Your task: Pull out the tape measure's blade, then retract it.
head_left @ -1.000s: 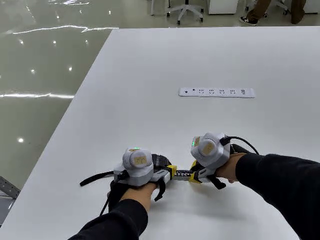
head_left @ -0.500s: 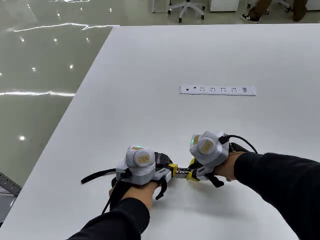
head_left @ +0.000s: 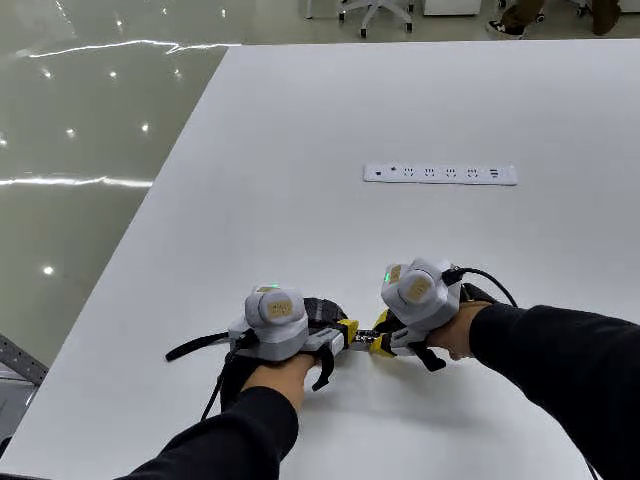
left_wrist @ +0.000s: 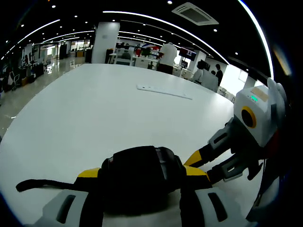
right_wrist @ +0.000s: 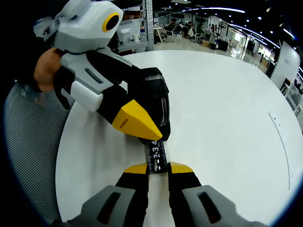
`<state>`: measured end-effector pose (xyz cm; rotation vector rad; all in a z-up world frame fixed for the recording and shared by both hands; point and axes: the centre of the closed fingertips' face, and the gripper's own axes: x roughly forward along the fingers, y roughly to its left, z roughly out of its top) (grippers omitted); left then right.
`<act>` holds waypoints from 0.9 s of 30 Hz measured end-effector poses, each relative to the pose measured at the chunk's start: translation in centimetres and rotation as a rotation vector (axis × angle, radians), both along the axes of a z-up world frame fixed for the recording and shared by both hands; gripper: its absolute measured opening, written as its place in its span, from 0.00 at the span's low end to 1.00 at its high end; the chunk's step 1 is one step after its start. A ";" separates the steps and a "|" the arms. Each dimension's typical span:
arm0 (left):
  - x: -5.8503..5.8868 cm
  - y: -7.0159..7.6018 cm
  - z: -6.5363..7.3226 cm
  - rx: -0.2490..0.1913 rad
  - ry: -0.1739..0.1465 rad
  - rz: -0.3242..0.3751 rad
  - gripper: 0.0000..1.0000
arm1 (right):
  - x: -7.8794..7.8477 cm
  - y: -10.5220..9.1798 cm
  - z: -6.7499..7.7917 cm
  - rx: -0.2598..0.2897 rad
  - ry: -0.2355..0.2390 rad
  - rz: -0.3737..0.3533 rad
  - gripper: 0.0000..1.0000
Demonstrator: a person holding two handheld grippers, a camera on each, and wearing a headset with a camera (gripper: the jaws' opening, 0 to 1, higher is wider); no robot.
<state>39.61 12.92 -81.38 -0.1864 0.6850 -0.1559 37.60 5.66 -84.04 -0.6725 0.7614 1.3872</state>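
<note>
A black tape measure (left_wrist: pixel 139 172) lies on the white table (head_left: pixel 300 150), clamped between the jaws of my left gripper (left_wrist: pixel 142 176), which is shut on its case. Its case (right_wrist: pixel 154 101) also appears in the right gripper view, with a short stretch of black numbered blade (right_wrist: pixel 155 156) sticking out. My right gripper (right_wrist: pixel 156 169) is shut on the blade's end, a few centimetres from the case. In the head view the left gripper (head_left: pixel 335 338) and right gripper (head_left: pixel 378 342) face each other near the table's front edge, with the blade (head_left: pixel 362 340) bridging them. A black strap (head_left: pixel 195 346) trails left from the tape measure.
A white power strip (head_left: pixel 440 174) lies flat further back on the table. The table's left edge (head_left: pixel 150 200) drops to a glossy floor. A cable (head_left: pixel 480 280) runs from the right gripper. Office chairs and people stand far behind the table.
The two grippers have drawn slightly closer, so less blade shows between them. The head camera has tilted, shifting the whole scene a little.
</note>
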 end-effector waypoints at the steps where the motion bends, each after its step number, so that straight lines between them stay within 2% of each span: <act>1: 0.0 0.0 0.0 -0.003 0.000 -0.001 0.61 | 0.0 0.1 0.0 0.002 0.001 0.002 0.10; 12: 0.0 0.0 0.0 -0.012 0.003 0.001 0.61 | 0.1 0.8 0.0 0.005 0.016 0.009 0.10; 21: 0.0 0.0 0.0 -0.018 0.000 -0.005 0.61 | -0.1 1.8 -0.1 0.002 0.005 0.036 0.10; 27: 0.0 0.0 0.0 -0.022 0.004 -0.006 0.61 | 0.0 2.0 -0.2 0.001 0.026 0.026 0.10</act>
